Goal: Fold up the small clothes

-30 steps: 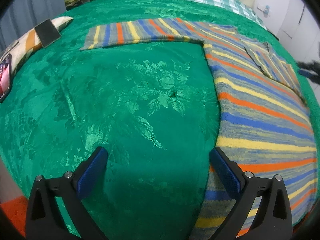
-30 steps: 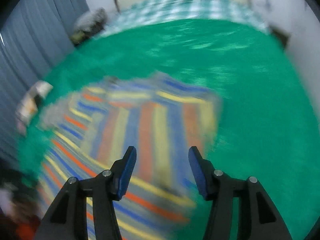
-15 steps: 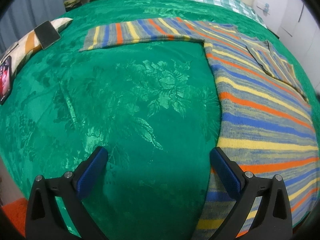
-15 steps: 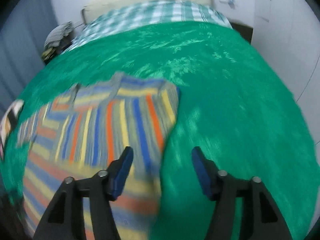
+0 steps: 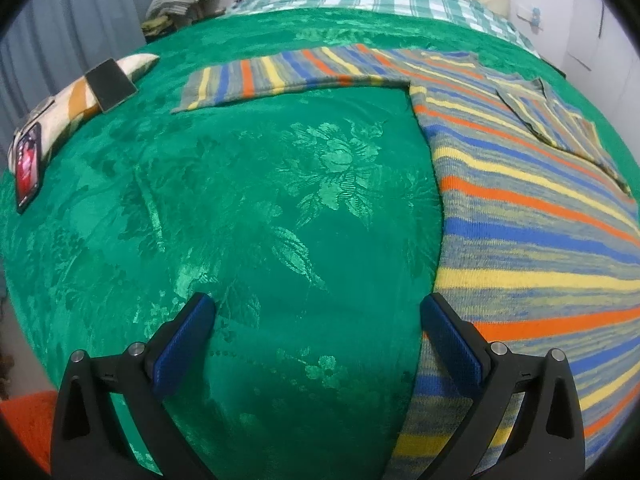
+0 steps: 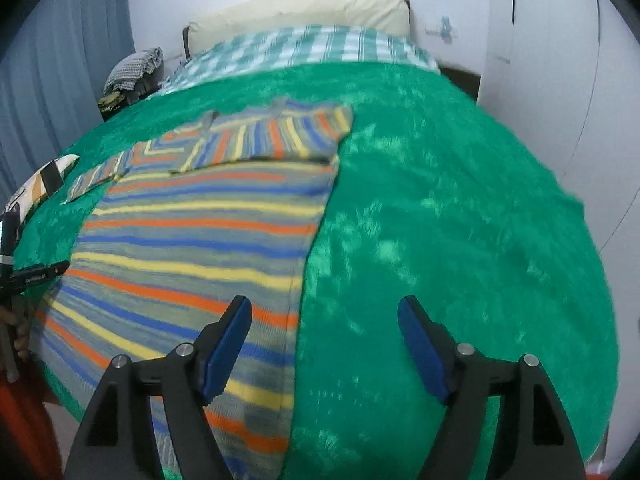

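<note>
While spread flat: striped sweater (image 6: 200,232) on bedcover (image 6: 440,240).

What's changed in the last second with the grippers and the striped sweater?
The right gripper swung off the sweater to its right edge, jaws opening, nothing between them. The left gripper stayed open over the green bedspread; the sweater lies as before.

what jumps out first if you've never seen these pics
A striped sweater lies flat on a bright green bedspread, one sleeve folded across its chest and the other stretched out sideways. Both the left gripper and right gripper hover open and empty at its side edges.
</note>
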`<action>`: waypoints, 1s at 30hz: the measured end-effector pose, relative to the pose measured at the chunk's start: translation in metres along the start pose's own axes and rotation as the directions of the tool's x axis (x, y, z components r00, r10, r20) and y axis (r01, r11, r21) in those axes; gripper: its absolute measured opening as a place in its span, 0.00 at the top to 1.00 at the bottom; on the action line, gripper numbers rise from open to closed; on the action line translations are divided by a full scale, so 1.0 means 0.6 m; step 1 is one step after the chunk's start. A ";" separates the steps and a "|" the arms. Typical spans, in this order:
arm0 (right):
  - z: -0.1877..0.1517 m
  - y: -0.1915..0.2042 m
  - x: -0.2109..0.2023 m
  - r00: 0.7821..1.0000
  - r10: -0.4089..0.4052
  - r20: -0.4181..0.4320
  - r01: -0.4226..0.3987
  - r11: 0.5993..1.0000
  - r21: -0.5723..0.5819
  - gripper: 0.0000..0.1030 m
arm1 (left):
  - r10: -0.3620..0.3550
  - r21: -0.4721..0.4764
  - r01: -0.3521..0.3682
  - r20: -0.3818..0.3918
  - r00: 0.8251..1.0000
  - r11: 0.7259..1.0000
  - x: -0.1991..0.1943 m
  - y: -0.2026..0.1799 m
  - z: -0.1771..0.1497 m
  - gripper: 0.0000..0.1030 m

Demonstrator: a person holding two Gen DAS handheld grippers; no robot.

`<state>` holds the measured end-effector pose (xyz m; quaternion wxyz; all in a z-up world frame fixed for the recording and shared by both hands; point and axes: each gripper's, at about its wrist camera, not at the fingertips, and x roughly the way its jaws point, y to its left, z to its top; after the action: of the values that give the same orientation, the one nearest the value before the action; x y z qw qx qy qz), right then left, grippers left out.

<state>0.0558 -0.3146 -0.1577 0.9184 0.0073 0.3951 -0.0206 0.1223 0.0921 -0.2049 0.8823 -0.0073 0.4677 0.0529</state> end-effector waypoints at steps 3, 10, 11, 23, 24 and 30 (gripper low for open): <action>-0.002 -0.006 0.008 1.000 -0.006 -0.021 0.007 1.000 0.023 0.27 | 0.003 0.001 -0.003 0.003 1.000 1.000 -0.001 0.001 -0.003 0.00; -0.002 -0.009 0.018 0.994 -0.102 -0.048 0.104 0.994 0.032 0.12 | 0.002 0.004 -0.002 0.002 1.000 1.000 -0.003 0.001 -0.005 0.00; -0.002 -0.010 0.015 0.992 -0.123 -0.039 0.124 0.991 0.040 0.10 | 0.003 0.004 -0.003 0.002 1.000 1.000 -0.003 0.001 -0.006 0.00; 0.000 -0.044 0.012 0.958 -0.282 -0.056 0.286 0.955 0.078 0.07 | 0.012 0.006 -0.012 0.013 1.000 1.000 -0.003 0.000 -0.009 0.00; 0.000 -0.045 0.013 0.956 -0.287 -0.058 0.291 0.954 0.074 0.07 | 0.012 0.007 -0.012 0.013 1.000 1.000 -0.002 0.000 -0.009 0.00; -0.002 -0.042 0.020 0.946 -0.318 -0.067 0.322 0.946 0.049 0.07 | 0.012 0.006 -0.012 0.012 1.000 1.000 -0.002 -0.001 -0.009 0.00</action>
<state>0.0622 -0.3398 -0.1670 0.8903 -0.0289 0.4168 -0.1809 0.1173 0.0914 -0.2068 0.8847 -0.0014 0.4628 0.0566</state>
